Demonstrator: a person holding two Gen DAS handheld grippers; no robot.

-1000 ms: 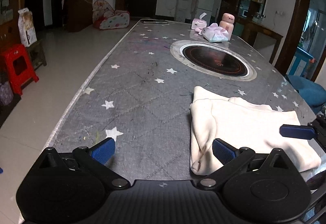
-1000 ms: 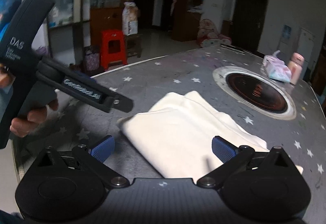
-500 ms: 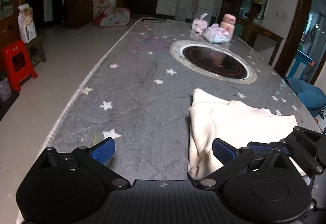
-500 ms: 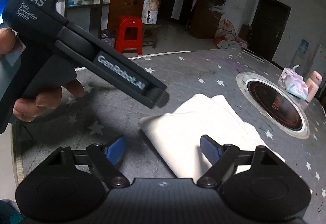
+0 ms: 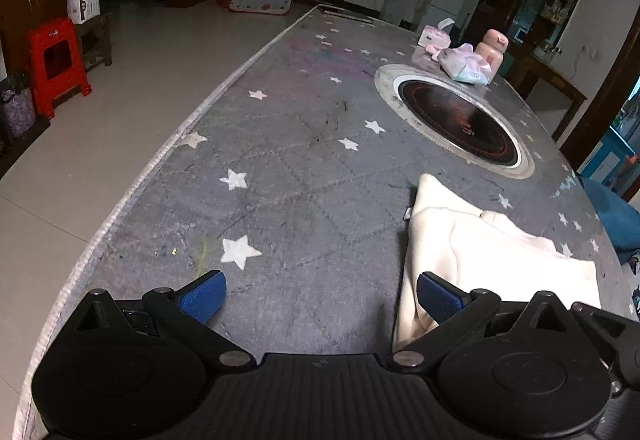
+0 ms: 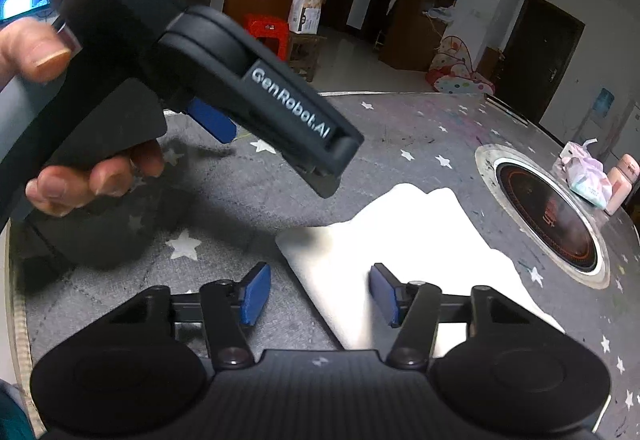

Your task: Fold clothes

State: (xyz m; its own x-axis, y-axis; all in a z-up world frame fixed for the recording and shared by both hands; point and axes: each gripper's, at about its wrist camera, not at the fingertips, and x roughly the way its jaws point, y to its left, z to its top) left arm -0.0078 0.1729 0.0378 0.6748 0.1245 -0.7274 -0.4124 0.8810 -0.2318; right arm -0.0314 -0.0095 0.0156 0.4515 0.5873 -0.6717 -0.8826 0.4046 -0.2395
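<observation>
Two blue pads show at the bottom of the left wrist view. They belong to the left gripper (image 5: 318, 294), and they stand wide apart with nothing between them. One pad hangs over bare gray table (image 5: 304, 175), the other over the near left edge of the cream garment (image 5: 492, 260). The garment lies folded in a thick, soft pile near the table's near right corner. Behind it is a round black cooktop (image 5: 456, 119) set into the table. At the far end sit a pink bottle (image 5: 493, 51) and a wipes pack (image 5: 466, 65).

From the right wrist view, the right gripper (image 6: 318, 294) points down at the same garment (image 6: 404, 240). Its jaws are closing. The near corner edge of the cloth is between the pads, but the pads do not press on it yet. Above, a hand (image 6: 92, 181) holds the left gripper's black handle, and that gripper hangs over the table just left of the garment.

What could go wrong? The pile has many layers. The closing pads could pinch only the top one, and then the fold would come apart when lifted. Or they could shut beside the edge and catch nothing. The two grippers are also very near each other, so they could bump. And the left pads are so wide that they may miss the cloth's edge.
</observation>
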